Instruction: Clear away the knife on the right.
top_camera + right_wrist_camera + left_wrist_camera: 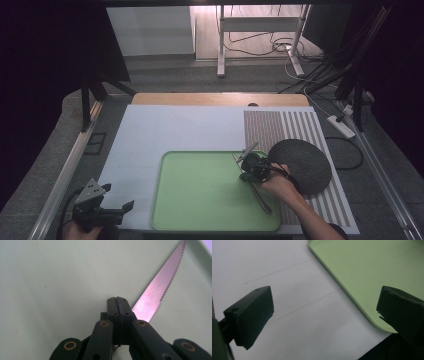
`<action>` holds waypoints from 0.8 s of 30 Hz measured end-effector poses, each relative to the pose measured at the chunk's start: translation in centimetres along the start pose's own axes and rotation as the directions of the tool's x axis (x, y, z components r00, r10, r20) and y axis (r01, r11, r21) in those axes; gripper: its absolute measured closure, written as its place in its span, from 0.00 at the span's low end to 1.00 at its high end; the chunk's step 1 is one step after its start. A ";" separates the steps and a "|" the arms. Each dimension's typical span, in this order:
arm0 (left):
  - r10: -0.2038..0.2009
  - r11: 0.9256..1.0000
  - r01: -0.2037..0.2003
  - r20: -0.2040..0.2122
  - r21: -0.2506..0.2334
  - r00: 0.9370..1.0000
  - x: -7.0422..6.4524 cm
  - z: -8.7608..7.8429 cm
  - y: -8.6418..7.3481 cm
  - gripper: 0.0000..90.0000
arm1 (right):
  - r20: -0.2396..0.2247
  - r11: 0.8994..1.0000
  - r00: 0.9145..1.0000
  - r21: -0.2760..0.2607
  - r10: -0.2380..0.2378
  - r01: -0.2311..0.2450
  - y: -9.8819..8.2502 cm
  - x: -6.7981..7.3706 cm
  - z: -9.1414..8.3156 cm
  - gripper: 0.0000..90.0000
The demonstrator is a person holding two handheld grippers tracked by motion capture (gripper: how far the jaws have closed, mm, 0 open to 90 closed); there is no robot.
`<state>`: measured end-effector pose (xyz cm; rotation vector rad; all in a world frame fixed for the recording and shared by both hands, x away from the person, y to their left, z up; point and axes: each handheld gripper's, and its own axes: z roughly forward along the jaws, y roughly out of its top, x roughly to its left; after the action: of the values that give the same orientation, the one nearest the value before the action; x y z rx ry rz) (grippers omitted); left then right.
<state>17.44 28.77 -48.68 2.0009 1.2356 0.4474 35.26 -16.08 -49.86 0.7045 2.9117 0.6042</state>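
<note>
A serrated steel knife (157,287) lies on the light green tray (200,195). In the high view the knife (264,201) runs diagonally across the tray's right part, its dark handle toward the near edge. My right gripper (245,171) hovers over the knife's middle. Its jaws are shut tight together (117,300), and the blade comes out from beneath them toward the upper right. I cannot tell whether they touch it. My left gripper (117,196) is at the near left over the white sheet, open and holding nothing (324,312), with the tray's corner (362,307) beside its right jaw.
A white sheet (165,130) covers most of the table. A striped mat (295,125) lies at the right with a dark round mat (305,162) on it, just behind the right hand. Metal rails run along both sides of the table, and cables and a power strip (341,125) lie on the floor.
</note>
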 end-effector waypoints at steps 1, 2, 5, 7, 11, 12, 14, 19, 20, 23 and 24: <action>0.000 1.000 0.000 0.000 -0.001 1.000 0.0 0.0 0.0 0.02 | -0.001 1.000 1.000 0.000 0.009 -0.009 -0.3 -0.1 -0.2 1.00; 0.001 1.000 -0.001 -0.001 -0.001 1.000 0.0 0.0 0.0 0.02 | 0.001 1.000 1.000 0.002 0.015 -0.015 -0.6 -0.2 -0.3 1.00; 0.002 1.000 -0.002 -0.002 0.001 1.000 0.0 0.0 0.0 0.02 | -0.001 0.999 0.999 0.002 0.044 -0.044 -1.5 -0.6 -0.8 1.00; 0.002 1.000 -0.002 -0.002 0.001 1.000 0.0 0.0 0.0 0.02 | -0.007 0.998 0.998 0.000 0.061 -0.061 -2.1 -0.9 -1.1 1.00; 0.002 1.000 -0.002 -0.003 0.001 1.000 0.0 0.0 0.0 0.02 | -0.001 0.997 0.997 0.008 0.078 -0.078 -3.0 -1.1 -1.6 1.00; 0.002 1.000 -0.002 -0.003 0.001 1.000 0.0 0.0 0.0 0.02 | -0.001 0.996 0.996 0.009 0.085 -0.085 -3.2 -1.2 -1.7 1.00; 0.002 1.000 -0.002 -0.003 0.001 1.000 0.0 0.0 0.0 0.02 | 0.001 0.995 0.995 0.009 0.098 -0.098 -3.7 -1.5 -1.9 1.00; 0.004 1.000 -0.004 -0.003 0.003 1.000 0.0 0.0 0.0 0.02 | -0.001 0.992 0.992 0.006 0.123 -0.123 -4.6 -2.0 -2.4 1.00; 0.002 1.000 -0.002 -0.003 0.002 1.000 -0.1 0.1 0.1 0.02 | 0.000 0.992 0.992 0.009 0.124 -0.124 -4.5 -2.0 -2.4 1.00; 0.005 1.000 -0.005 -0.004 0.003 1.000 -0.1 0.1 0.1 0.02 | 0.012 0.993 0.993 0.023 0.117 -0.117 -4.3 -1.8 -2.4 1.00; 0.004 1.000 -0.004 -0.003 0.003 1.000 -0.1 0.1 0.1 0.02 | 0.016 0.993 0.993 0.028 0.117 -0.117 -4.3 -1.8 -2.4 0.99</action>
<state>17.48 28.65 -48.67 2.0062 1.2354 0.4512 34.61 -21.22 -49.40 0.8846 2.8870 0.5665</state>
